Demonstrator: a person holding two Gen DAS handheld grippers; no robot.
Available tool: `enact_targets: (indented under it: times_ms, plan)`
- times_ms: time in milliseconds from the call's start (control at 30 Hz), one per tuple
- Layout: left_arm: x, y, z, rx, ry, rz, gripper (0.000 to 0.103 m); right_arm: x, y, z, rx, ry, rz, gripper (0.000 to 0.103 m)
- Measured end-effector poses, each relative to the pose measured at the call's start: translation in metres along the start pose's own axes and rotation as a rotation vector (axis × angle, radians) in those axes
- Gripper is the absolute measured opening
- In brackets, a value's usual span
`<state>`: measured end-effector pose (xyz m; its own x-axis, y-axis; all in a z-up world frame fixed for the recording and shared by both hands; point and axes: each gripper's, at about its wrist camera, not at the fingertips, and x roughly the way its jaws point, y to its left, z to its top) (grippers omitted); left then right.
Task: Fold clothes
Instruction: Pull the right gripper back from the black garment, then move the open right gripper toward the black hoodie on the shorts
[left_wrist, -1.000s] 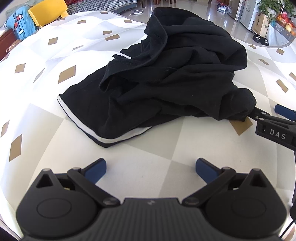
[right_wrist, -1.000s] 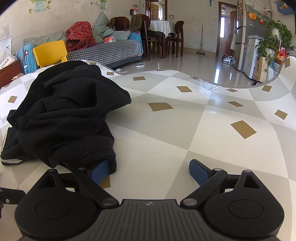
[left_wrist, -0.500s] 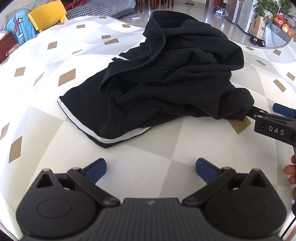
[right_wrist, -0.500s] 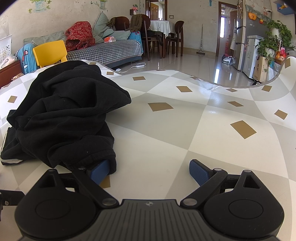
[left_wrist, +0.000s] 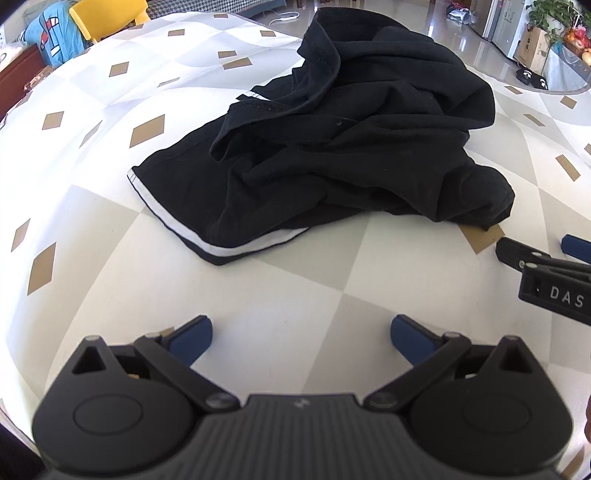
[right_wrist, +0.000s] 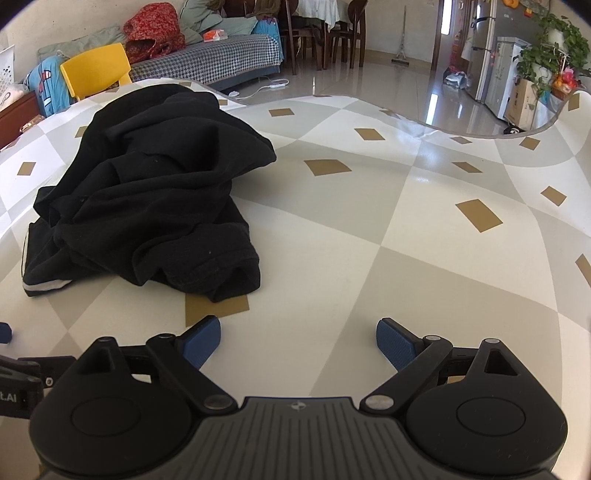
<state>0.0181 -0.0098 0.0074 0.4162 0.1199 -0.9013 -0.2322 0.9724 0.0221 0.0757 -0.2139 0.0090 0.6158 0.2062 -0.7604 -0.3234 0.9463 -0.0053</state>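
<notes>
On table (left_wrist: 369, 302): crumpled black garment (left_wrist: 332, 147), w/ white-striped hem

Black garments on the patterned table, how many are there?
1: a crumpled black garment with white trim, heaped mid-table. Its folds could hide another piece.

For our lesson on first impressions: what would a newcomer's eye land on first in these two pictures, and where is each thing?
First, the crumpled black garment heaped mid-table, its white-striped hem nearest the left camera, on a tablecloth of pale diamonds with tan patches. Next, the open blue-tipped left hand-held gripper and right hand-held gripper, both empty, short of the cloth. Behind, a yellow chair stands out.
</notes>
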Motion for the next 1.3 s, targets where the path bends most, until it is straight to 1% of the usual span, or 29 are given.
enact_targets:
  times_ms: [133, 267, 400, 467, 567, 700, 800, 900, 1033, 1167, 1300]
  plan:
    - [-0.005, -0.004, -0.004, 0.012, 0.000, 0.025, 0.103, -0.015, -0.001, 0.000, 0.035, 0.008, 0.030, 0.089]
    - [-0.013, -0.007, -0.006, 0.021, -0.007, 0.045, 0.103, -0.035, 0.001, 0.003, 0.063, -0.026, 0.053, 0.089]
    - [-0.025, -0.008, -0.008, 0.013, -0.031, 0.071, 0.103, -0.046, 0.003, 0.007, 0.078, -0.039, 0.072, 0.089]
    - [-0.030, -0.008, -0.008, 0.009, -0.045, 0.089, 0.103, -0.049, 0.005, 0.008, 0.076, -0.040, 0.075, 0.089]
    - [-0.038, -0.007, -0.010, -0.003, -0.051, 0.095, 0.103, -0.051, 0.008, 0.009, 0.066, -0.039, 0.073, 0.089]
    - [-0.046, -0.005, -0.013, -0.023, -0.055, 0.092, 0.103, -0.051, 0.009, 0.011, 0.065, -0.006, 0.080, 0.089]
    - [-0.052, -0.005, -0.016, -0.025, -0.064, 0.103, 0.103, -0.050, 0.007, 0.012, 0.087, 0.023, 0.107, 0.089]
    - [-0.057, -0.006, -0.019, -0.026, -0.070, 0.118, 0.103, -0.052, 0.003, 0.011, 0.118, 0.028, 0.134, 0.089]
    - [-0.064, -0.009, -0.022, -0.024, -0.076, 0.132, 0.103, -0.054, 0.001, 0.011, 0.135, 0.041, 0.135, 0.089]
    - [-0.072, -0.013, -0.026, -0.024, -0.080, 0.131, 0.103, -0.059, 0.002, 0.010, 0.122, 0.037, 0.136, 0.089]
    - [-0.081, -0.017, -0.031, -0.011, -0.088, 0.137, 0.103, -0.066, 0.008, 0.008, 0.073, 0.029, 0.128, 0.089]
